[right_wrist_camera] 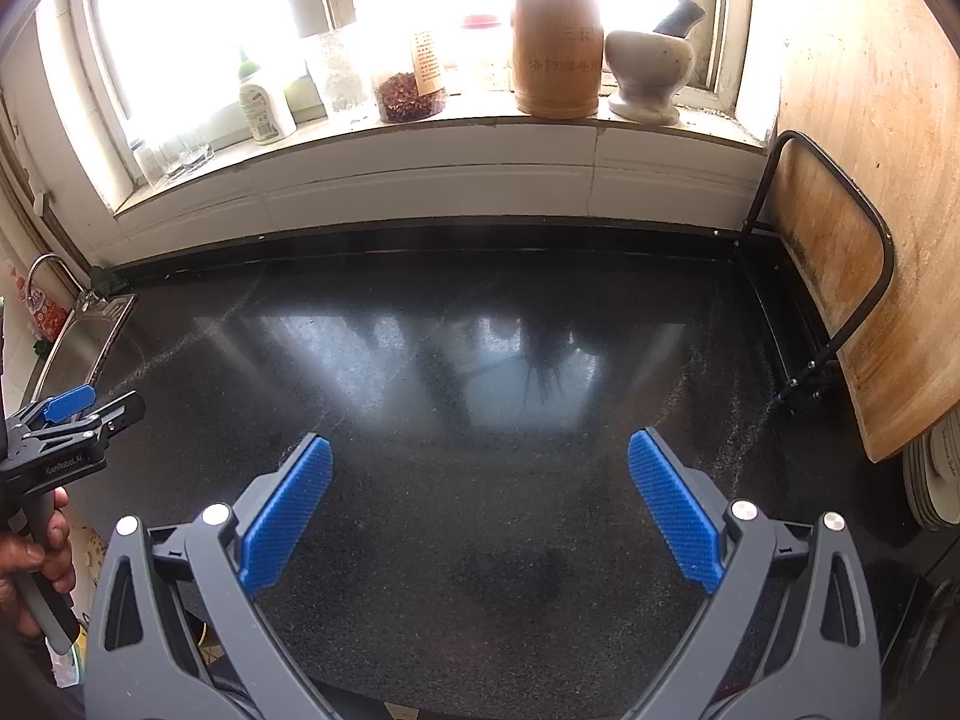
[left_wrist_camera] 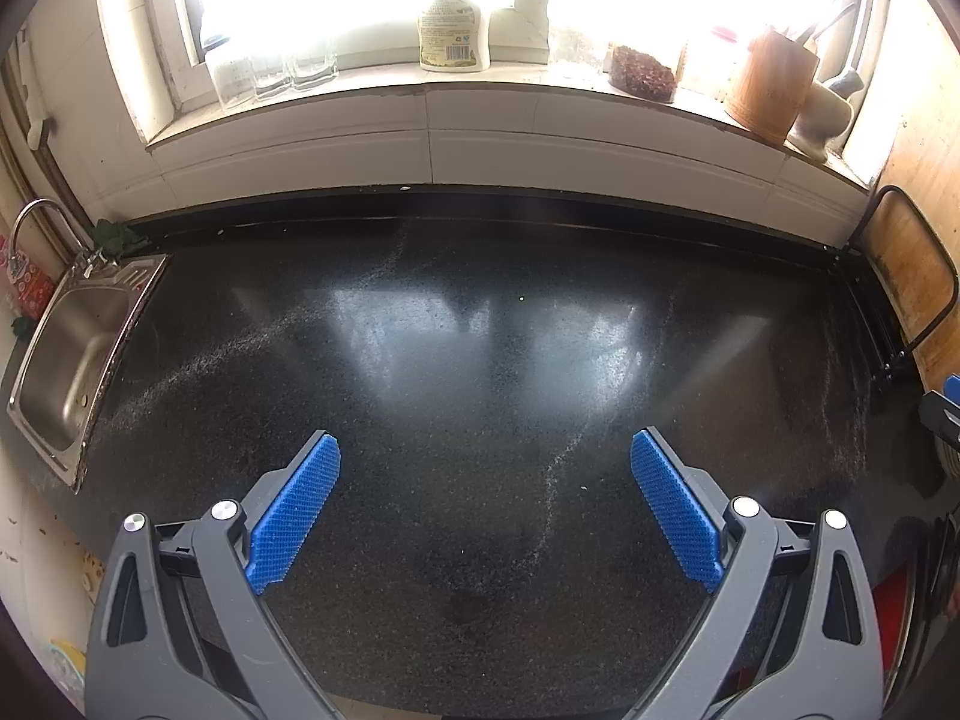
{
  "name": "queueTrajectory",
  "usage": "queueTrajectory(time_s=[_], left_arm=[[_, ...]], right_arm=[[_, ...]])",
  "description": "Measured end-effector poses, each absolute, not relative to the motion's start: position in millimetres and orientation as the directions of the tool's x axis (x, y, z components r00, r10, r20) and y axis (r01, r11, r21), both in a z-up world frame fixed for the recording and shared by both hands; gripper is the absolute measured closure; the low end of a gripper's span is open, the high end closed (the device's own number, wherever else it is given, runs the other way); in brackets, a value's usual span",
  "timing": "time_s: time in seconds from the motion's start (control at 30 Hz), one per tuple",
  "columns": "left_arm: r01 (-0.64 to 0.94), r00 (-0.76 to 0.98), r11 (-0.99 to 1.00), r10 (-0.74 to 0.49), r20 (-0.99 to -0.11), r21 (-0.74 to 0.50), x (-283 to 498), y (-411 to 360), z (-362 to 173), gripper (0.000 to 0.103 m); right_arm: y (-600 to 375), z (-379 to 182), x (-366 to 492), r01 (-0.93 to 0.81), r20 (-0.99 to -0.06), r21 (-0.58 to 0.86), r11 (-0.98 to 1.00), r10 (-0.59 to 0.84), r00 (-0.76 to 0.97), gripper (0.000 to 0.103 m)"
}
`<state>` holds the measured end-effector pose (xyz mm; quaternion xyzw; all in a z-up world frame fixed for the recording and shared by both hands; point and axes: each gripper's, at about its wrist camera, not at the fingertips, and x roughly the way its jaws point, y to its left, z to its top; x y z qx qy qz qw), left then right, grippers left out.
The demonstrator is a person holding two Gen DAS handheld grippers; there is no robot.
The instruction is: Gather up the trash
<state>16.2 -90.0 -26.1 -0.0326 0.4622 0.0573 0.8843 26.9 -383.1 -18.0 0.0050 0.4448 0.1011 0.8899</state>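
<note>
My left gripper [left_wrist_camera: 485, 450] is open and empty above the black speckled countertop [left_wrist_camera: 480, 360]. My right gripper [right_wrist_camera: 480, 450] is open and empty above the same countertop [right_wrist_camera: 480, 360]. The left gripper also shows from the side at the left edge of the right wrist view [right_wrist_camera: 72, 405], held by a hand. No piece of trash shows on the counter in either view; only a few tiny pale specks [left_wrist_camera: 521, 299] and streaks of dust lie on it.
A steel sink [left_wrist_camera: 72, 354] with a tap is at the left. The windowsill holds glass jars [left_wrist_camera: 270, 69], a plastic bottle [left_wrist_camera: 454, 33], a spice jar [right_wrist_camera: 411, 87], a bamboo utensil holder [right_wrist_camera: 557, 54] and a mortar [right_wrist_camera: 648, 72]. Wooden boards in a rack [right_wrist_camera: 840, 252] stand at the right.
</note>
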Motion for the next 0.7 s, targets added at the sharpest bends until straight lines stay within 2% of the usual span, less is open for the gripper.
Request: queueTrajectory(time_s=[0.7], left_arm=[[-0.127,0.546,0.992,0.067,-0.835,-0.003,31,-81,-30,0.008]], right_arm=[[-377,-25,37,-0.170,-0.806,0.091,0.981,0.173,0.565,0.007]])
